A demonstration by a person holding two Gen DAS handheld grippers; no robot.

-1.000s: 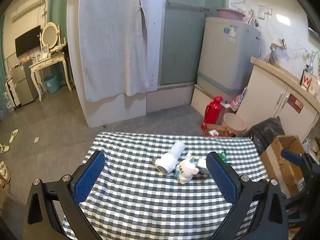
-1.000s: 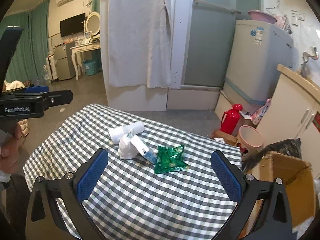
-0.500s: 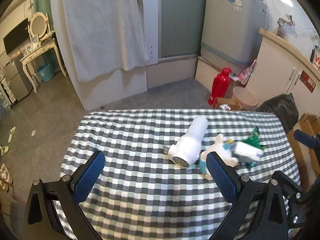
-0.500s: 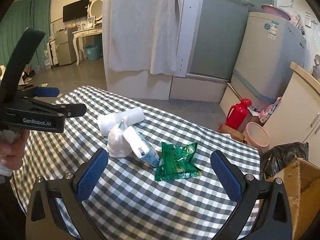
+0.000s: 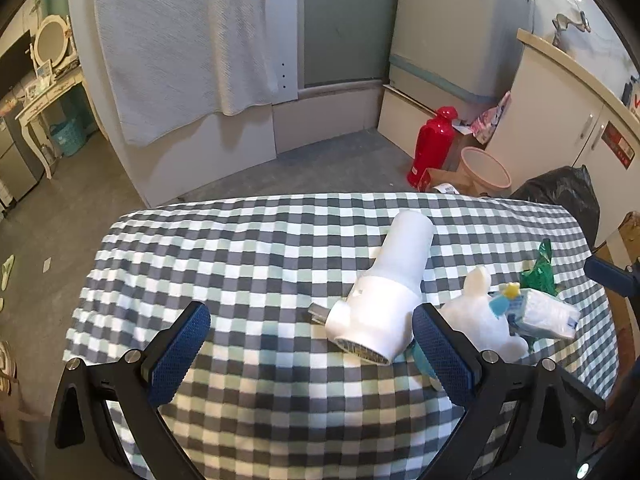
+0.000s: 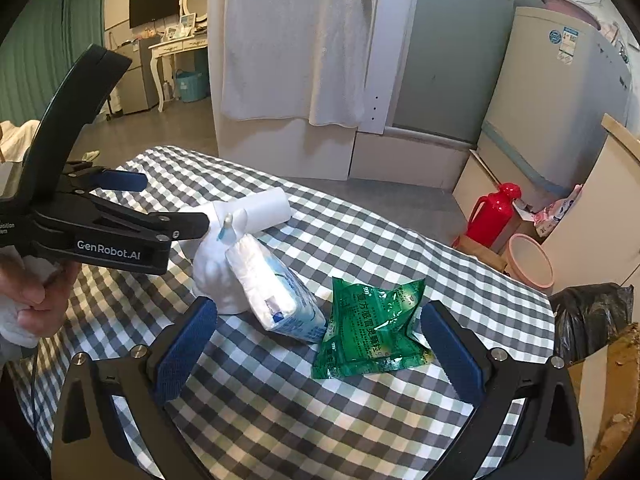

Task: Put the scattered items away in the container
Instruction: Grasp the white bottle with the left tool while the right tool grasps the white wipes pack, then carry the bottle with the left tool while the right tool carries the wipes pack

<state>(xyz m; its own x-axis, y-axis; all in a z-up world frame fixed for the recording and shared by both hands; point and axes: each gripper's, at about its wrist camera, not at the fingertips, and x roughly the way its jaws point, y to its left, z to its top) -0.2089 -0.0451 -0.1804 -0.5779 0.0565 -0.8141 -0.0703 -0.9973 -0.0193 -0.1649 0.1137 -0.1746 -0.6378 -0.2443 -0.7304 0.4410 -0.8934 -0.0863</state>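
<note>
Checked tablecloth (image 5: 256, 264) — both tools (image 5: 312, 340) (image 6: 316, 336) low, agape

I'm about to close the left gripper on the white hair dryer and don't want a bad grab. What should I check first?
1. Left gripper open: ok, jaws wide apart.
2. Hair dryer between the jaws: not ok, it sits hard against the right finger, with most of the gap empty.
3. Neighbours clear: not ok, the white toy lies just beyond that finger, with the tissue pack leaning on it.
4. Right gripper out of the way: ok, open, over the green packet.
5. Container in reach: cannot tell, none clearly in view.
</note>
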